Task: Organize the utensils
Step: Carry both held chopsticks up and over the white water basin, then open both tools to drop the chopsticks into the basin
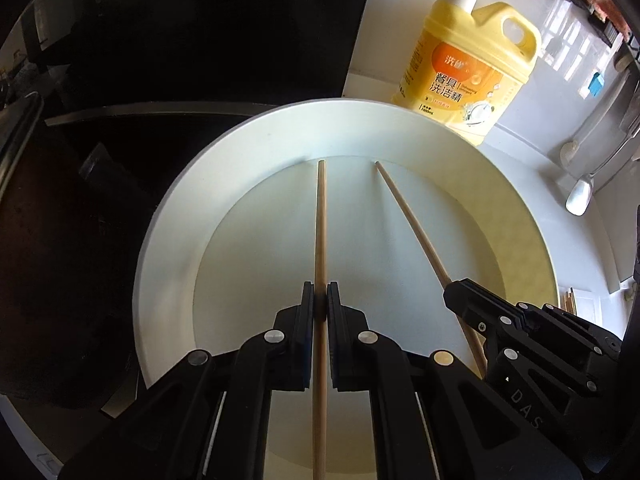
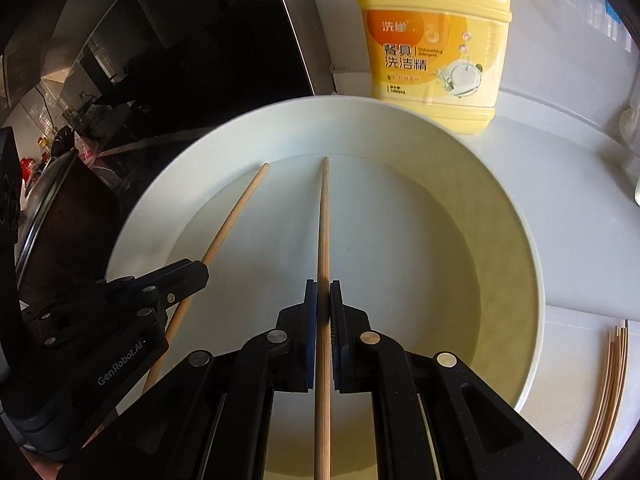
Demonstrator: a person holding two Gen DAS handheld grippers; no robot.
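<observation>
White countertop carrying a plate, a bottle and loose sticks

The white countertop (image 2: pixel 560 208) is bearing a large white plate (image 2: pixel 400 136), while a yellow detergent bottle (image 2: pixel 432 48) is standing just behind the plate's far rim, and a bundle of thin wooden sticks (image 2: pixel 608 392) is lying to the plate's right.

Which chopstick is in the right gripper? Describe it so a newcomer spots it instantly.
Start at the yellow detergent jug on the white counter; the big white plate sits in front of it. Two wooden chopsticks hover over the plate. The right gripper pinches the chopstick nearer the spare chopsticks; the other chopstick lies on the dark stove's side.
</observation>
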